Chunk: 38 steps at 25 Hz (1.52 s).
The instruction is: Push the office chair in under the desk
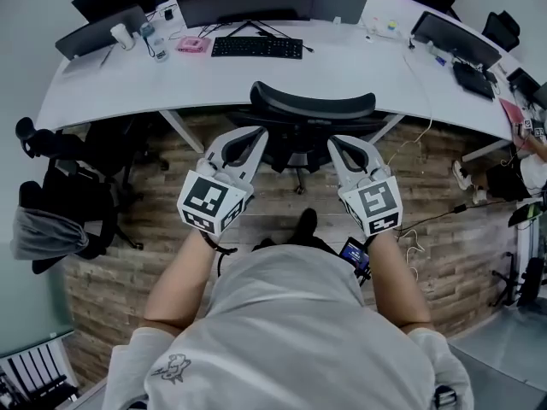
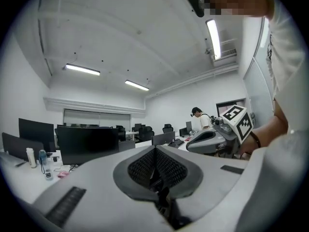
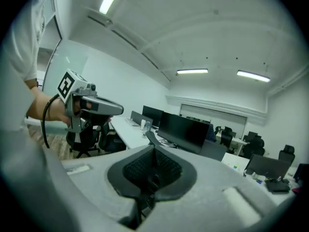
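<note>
The black office chair [image 1: 312, 108] stands at the white curved desk [image 1: 359, 67], its seat under the desk edge and its curved backrest top towards me. My left gripper [image 1: 256, 133] is just at the backrest's left side, my right gripper [image 1: 336, 143] at its right side; I cannot tell whether either touches it. Both are shut with nothing between the pads. In the left gripper view the closed jaws [image 2: 155, 151] point up over the desk, and the right gripper's marker cube [image 2: 237, 121] shows at the right. In the right gripper view the closed jaws [image 3: 153, 151] also point up.
On the desk lie a black keyboard [image 1: 256, 47], several monitors [image 1: 244, 2] and a pink item [image 1: 193, 44]. Another black chair with a grey cloth [image 1: 51, 220] stands at the left on the wood floor. Cables [image 1: 419, 229] trail at the right. A person [image 2: 198, 115] stands far off.
</note>
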{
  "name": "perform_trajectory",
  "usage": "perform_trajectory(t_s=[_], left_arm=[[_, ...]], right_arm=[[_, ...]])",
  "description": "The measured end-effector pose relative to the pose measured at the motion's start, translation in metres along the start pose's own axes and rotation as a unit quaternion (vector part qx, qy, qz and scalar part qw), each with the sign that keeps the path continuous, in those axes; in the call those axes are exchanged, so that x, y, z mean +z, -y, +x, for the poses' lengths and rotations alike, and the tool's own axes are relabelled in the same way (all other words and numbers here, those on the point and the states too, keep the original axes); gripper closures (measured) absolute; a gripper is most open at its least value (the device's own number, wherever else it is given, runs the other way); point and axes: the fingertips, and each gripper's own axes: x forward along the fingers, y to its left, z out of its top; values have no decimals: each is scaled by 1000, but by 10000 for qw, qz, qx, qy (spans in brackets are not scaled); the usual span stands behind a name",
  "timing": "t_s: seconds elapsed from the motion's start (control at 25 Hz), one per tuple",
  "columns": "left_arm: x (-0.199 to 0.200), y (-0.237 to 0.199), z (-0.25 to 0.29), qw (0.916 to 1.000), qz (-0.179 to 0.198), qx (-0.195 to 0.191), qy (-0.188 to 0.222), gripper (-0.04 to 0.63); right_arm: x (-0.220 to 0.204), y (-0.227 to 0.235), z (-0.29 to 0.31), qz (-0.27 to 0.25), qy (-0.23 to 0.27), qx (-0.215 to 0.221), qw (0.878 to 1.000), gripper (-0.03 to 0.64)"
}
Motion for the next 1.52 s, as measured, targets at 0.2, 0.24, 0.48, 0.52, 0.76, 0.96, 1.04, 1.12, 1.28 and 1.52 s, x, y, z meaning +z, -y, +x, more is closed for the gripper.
perform_trajectory(t_s=[0.2, 0.24, 0.48, 0.52, 0.76, 0.96, 1.04, 1.12, 1.28, 1.52], left_arm=[[-13, 10, -9, 9999, -146, 43, -49, 597], [-14, 12, -11, 9998, -152, 46, -69, 597], [-16, 32, -16, 9998, -165, 6, -134, 596], [-15, 36, -16, 9998, -151, 9, -126, 597], [-7, 65, -17, 9999, -103, 108, -68, 597], [-6, 98, -12, 9994, -161, 289, -100, 597], [-5, 116, -10, 9993, -131, 340, -121, 597], [-4, 135, -7, 9992, -96, 379, -128, 597], [-6, 176, -8, 9989, -57, 443, -148, 597], [-7, 229, -19, 9984, -4, 536, -205, 597]], right_arm=[[-1, -5, -15, 184, 234, -158, 9994, 614], [-1, -5, -18, 211, 254, -161, 9993, 614], [0, -5, -39, 235, 302, -100, 9992, 614], [0, -3, -43, 219, 309, -105, 9992, 614], [-10, 3, -71, 203, 353, 36, 9992, 614], [-20, 3, -104, 230, 373, 289, 9986, 614], [-23, 3, -118, 193, 387, 397, 9983, 614], [-28, 4, -132, 176, 424, 469, 9978, 614], [-41, 3, -165, 162, 471, 610, 9969, 614], [-56, -8, -209, 195, 530, 795, 9952, 614]])
